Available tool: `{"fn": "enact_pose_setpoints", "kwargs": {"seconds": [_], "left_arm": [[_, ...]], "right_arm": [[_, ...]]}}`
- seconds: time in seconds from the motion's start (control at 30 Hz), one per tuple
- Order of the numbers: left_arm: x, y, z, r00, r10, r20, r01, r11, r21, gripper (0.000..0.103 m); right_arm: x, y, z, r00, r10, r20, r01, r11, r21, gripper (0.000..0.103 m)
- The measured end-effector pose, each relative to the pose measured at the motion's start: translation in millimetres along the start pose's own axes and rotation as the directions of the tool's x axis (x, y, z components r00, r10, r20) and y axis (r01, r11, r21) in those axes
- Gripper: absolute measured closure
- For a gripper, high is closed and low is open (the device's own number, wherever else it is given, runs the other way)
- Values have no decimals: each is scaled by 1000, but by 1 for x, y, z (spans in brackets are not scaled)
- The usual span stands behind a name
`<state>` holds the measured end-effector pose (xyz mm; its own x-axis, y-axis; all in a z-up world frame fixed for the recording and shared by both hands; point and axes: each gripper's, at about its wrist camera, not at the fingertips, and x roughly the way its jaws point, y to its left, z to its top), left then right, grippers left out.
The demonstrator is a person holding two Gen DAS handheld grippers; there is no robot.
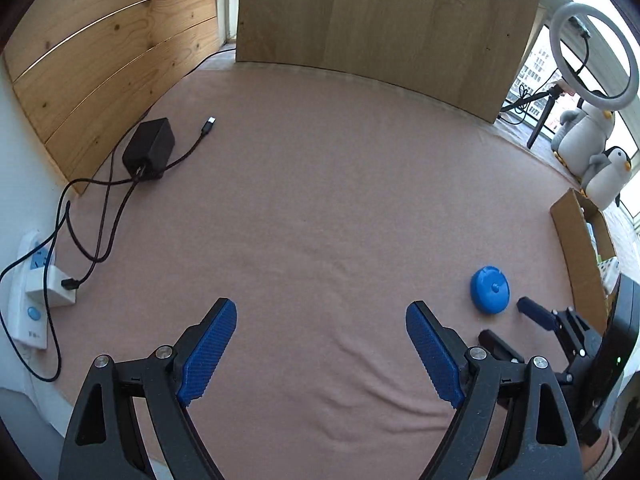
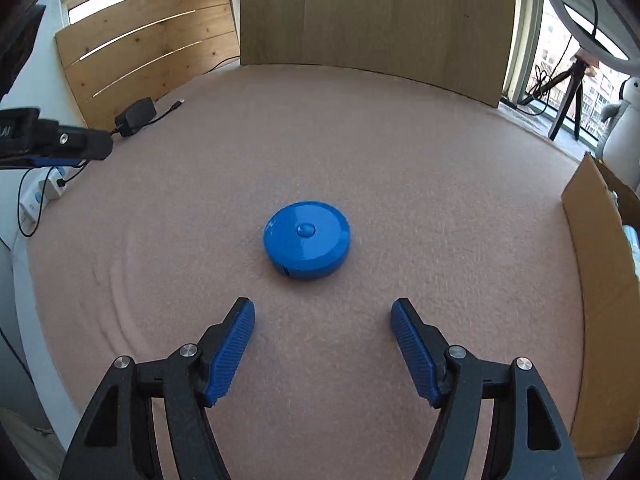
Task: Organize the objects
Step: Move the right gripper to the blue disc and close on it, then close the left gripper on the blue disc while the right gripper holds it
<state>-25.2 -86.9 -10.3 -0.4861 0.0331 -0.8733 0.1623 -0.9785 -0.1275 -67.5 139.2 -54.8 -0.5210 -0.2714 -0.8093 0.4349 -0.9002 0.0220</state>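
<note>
The blue round disc (image 2: 306,239), probably a tape-measure case with a small button at the centre of its top face, lies flat on the pink cloth of the bench (image 2: 360,140), just ahead of the right gripper (image 2: 323,312) and centred on the gap between its jaws, not touching either. Those jaws stand partly open with nothing between them, though the gap looks a little wider than the disc. From its look, the disc is a stiff, light plastic shell with a glossy, likely slippery skin; the low curved rim seems the place to take it, one pad on each side across the widest part, since the domed top offers no purchase. The left gripper (image 1: 320,316) hangs over bare cloth to the disc's left, jaws spread wide and empty; the disc (image 1: 490,289) lies beyond its right jaw. To the right of the right jaws stands an open cardboard box (image 2: 592,280); pale things show inside, too hidden to name. Far ahead and left of the jaws lie a black power adapter (image 1: 149,148) with its cable and a white power strip (image 1: 28,292).
</note>
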Motion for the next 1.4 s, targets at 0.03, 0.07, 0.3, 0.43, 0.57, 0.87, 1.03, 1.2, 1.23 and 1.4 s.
{"fn": "enact_pose_setpoints", "kwargs": {"seconds": [0.03, 0.07, 0.3, 0.43, 0.57, 0.87, 1.03, 1.2, 1.23, 1.4], "left_arm": [[0, 5, -4, 1000, 1, -5, -1, 1000, -6, 14], [-1, 8, -7, 1000, 0, -7, 0, 1000, -11, 14], [-3, 11, -22, 998, -55, 21, 54, 998, 24, 14], [6, 6, -33, 991, -123, 44, 115, 982, 149, 14], [10, -11, -53, 977, -208, 42, 180, 918, 353, 14], [12, -58, -72, 966, -260, -8, 237, 867, 438, 14], [19, -80, -69, 954, -298, -25, 273, 835, 478, 14], [33, -100, -71, 948, -304, -95, 305, 781, 546, 17], [34, -102, -72, 948, -303, -100, 305, 770, 560, 18], [39, -106, -83, 950, -299, -89, 289, 734, 615, 25]], "right_arm": [[3, 2, 4, 1000, 3, -1, -3, 1000, -13, 36], [6, 4, 7, 1000, 3, 2, -3, 1000, -24, 36], [15, 11, 24, 999, 39, 7, -39, 995, -90, 57], [16, 15, 27, 995, 100, -6, -100, 981, -164, 57], [13, 25, 23, 972, 226, -66, -235, 927, -291, 57], [-3, 65, -3, 960, 255, -117, -280, 852, -441, 57], [-7, 68, -11, 965, 250, -76, -259, 883, -392, 57], [-9, 69, -14, 970, 236, -53, -236, 874, -425, 57], [-9, 70, -15, 972, 232, -49, -230, 872, -432, 57], [-16, 58, -25, 972, 230, -51, -231, 884, -408, 47]]}}
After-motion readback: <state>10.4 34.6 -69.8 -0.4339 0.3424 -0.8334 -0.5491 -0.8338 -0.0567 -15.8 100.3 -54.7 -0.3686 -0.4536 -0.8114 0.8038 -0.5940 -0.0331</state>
